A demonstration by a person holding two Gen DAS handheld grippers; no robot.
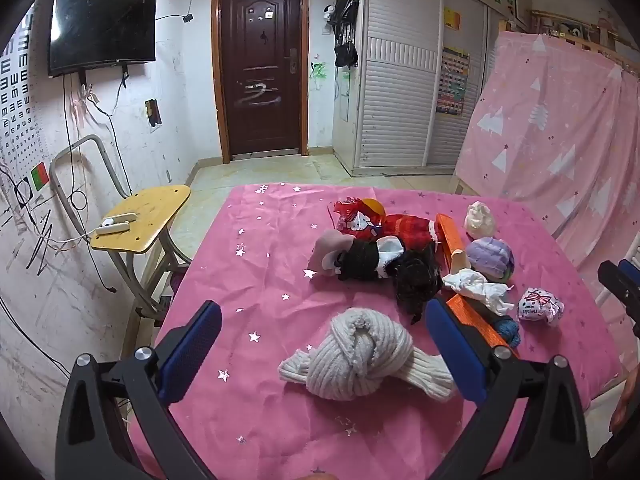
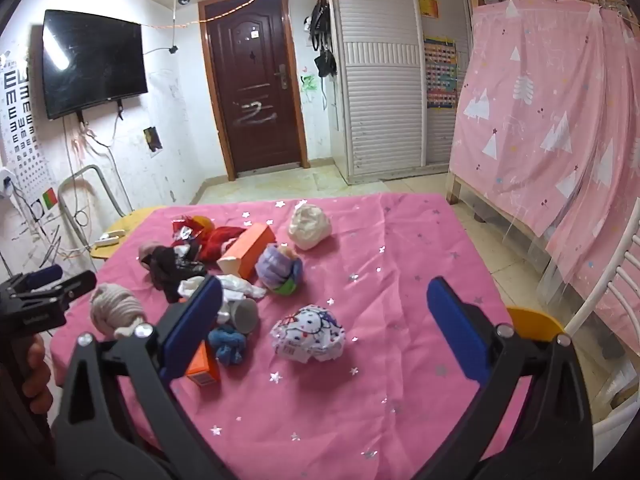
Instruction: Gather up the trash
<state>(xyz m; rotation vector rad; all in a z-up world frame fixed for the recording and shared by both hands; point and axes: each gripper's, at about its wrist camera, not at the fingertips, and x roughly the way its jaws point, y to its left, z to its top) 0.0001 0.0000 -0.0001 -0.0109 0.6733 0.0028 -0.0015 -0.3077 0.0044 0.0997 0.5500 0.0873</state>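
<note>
Left gripper (image 1: 324, 344) hovers, jaws wide, around the knotted grey sock (image 1: 356, 360); right gripper (image 2: 324, 320) gapes over the crumpled wrapper (image 2: 308, 338).

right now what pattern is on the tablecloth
Pink tablecloth scattered with small silver stars, clearest in the right wrist view.

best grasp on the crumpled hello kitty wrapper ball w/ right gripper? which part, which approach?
Take the crumpled wrapper ball across its rounded middle, coming from above and the near side with the right gripper. It sits apart on the pink tablecloth, already centred between the open jaws. It looks light and crushable, so close gently. The blue knotted sock lies clear to its left.
</note>
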